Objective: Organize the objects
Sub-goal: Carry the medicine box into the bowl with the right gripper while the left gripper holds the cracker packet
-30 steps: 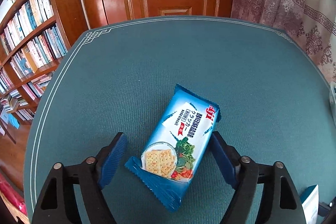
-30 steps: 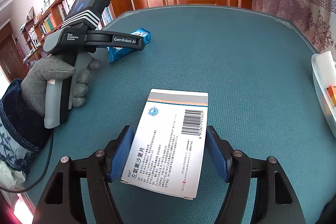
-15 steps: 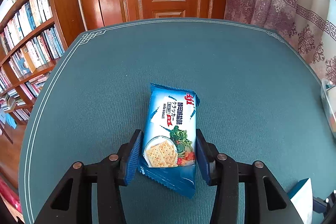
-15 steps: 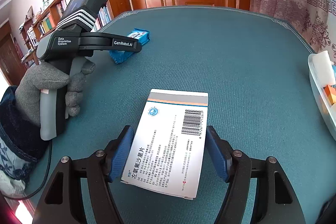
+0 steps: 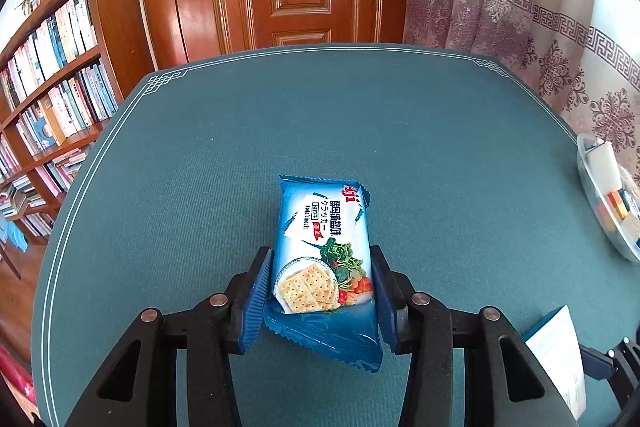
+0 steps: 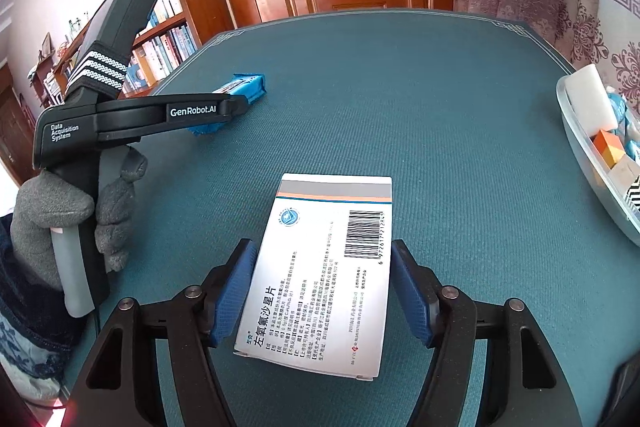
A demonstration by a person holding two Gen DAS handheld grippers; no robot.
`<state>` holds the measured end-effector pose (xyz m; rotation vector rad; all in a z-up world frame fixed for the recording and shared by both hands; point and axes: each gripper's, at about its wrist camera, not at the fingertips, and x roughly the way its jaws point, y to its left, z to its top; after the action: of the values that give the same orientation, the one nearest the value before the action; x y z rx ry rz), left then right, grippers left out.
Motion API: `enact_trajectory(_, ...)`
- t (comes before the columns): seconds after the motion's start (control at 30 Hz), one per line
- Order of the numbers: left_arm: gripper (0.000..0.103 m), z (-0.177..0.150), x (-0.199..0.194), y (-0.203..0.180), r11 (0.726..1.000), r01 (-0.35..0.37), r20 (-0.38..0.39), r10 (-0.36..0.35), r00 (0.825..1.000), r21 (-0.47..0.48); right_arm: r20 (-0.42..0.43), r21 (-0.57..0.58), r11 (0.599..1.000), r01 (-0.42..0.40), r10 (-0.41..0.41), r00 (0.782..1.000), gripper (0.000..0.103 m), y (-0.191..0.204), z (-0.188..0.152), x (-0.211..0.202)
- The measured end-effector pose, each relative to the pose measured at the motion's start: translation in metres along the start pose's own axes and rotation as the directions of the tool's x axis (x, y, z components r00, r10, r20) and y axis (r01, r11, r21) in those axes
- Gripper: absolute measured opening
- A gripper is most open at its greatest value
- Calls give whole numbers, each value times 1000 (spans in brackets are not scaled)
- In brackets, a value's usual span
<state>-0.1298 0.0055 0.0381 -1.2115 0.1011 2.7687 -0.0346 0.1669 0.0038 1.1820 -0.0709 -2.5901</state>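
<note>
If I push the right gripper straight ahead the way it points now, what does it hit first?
Nothing close, it seems. The right gripper is clamped on the medicine box, which leads. Ahead lies bare green table up to its far edge. The cracker packet and tray sit off to either side.
</note>
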Motion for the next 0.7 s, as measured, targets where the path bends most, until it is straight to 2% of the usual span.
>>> enact_trajectory(0.43,49,-15,-23,-39,999,22,19,-23,1000,40,27,65,998,19,-21,999,68,-22,-16,-26)
enact_trajectory(0.7,49,-27,-28,-55,998,55,1,-55,998,18,36,92,995,33,-37,999,68,-37,-22,-36)
